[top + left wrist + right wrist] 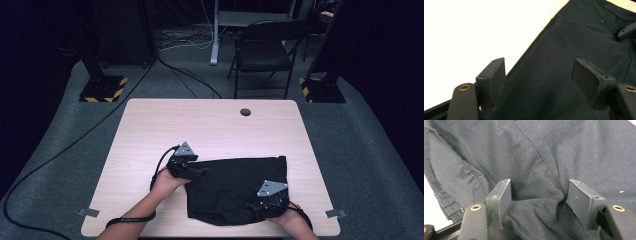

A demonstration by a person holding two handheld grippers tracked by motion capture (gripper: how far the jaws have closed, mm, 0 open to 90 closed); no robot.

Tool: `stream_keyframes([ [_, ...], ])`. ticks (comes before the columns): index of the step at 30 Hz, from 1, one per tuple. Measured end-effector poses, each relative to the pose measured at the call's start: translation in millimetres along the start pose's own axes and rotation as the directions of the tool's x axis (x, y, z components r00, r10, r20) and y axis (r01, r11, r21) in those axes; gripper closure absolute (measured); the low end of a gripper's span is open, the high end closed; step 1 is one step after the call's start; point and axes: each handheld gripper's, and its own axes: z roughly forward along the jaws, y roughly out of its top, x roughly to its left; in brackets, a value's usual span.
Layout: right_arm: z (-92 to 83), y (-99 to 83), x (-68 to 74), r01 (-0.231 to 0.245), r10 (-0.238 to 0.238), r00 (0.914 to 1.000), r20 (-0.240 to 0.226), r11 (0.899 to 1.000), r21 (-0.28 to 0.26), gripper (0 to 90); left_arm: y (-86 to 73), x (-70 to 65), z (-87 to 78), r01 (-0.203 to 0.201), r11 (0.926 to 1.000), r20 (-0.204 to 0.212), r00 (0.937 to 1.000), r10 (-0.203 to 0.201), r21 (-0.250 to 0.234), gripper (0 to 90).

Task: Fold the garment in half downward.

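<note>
A black cloth lies partly folded on the right front part of the light wooden table. My left gripper hovers at the cloth's upper left corner. In the left gripper view its jaws stand apart over the cloth near its edge, and nothing is pressed between them. My right gripper is at the cloth's front right. In the right gripper view a thick bunched fold of the cloth fills the gap between its pads. The right gripper's tip peeks into the left gripper view.
A cable hole sits near the table's far edge. Grey tabs mark the front corners. Beyond the table stand a folding chair and stand bases with yellow-black stripes, and cables run across the carpet.
</note>
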Motion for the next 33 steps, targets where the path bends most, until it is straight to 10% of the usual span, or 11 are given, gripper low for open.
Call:
stream_keyframes([
  [33,0.0,-0.9,-0.2,-0.024,0.024,0.9997,-0.003,1.000,-0.013,34.7,-21.8,34.6,-9.1,0.089,0.9959,-0.085,0.9926,-0.087,0.018,30.2],
])
